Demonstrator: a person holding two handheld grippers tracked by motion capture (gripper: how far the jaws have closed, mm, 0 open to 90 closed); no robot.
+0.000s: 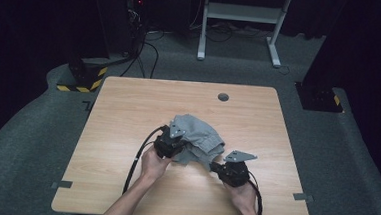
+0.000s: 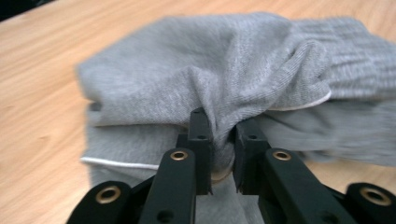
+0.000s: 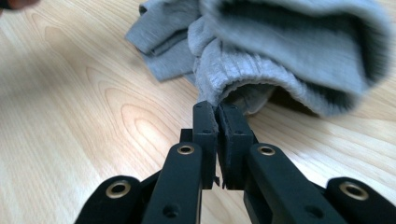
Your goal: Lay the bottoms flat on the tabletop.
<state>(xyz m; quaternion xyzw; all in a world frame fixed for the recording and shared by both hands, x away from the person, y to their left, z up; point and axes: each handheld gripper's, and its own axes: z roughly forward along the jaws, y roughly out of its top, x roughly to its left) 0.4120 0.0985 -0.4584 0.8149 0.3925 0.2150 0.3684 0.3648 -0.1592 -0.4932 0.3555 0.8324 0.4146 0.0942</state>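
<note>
A crumpled grey knit garment (image 1: pixel 199 135) lies near the middle of the wooden table (image 1: pixel 128 103). My left gripper (image 1: pixel 176 145) reaches into the garment's left side. In the left gripper view a bunched fold of the grey garment (image 2: pixel 224 70) is pinched between the jaws of the left gripper (image 2: pixel 223 140). My right gripper (image 1: pixel 214 165) sits at the garment's near right corner. In the right gripper view the right gripper (image 3: pixel 217 116) has its jaws nearly together, nipping the ribbed hem of the grey garment (image 3: pixel 233 74) at their tips. A hand holds each gripper, and cables trail back toward the front edge.
A round cable hole (image 1: pixel 223 97) sits near the table's far edge. Behind the table stand a white desk frame (image 1: pixel 244 13) and a black stand base with yellow-black tape (image 1: pixel 82 78). Another dark base (image 1: pixel 319 98) sits at the right. Bare wood surrounds the garment.
</note>
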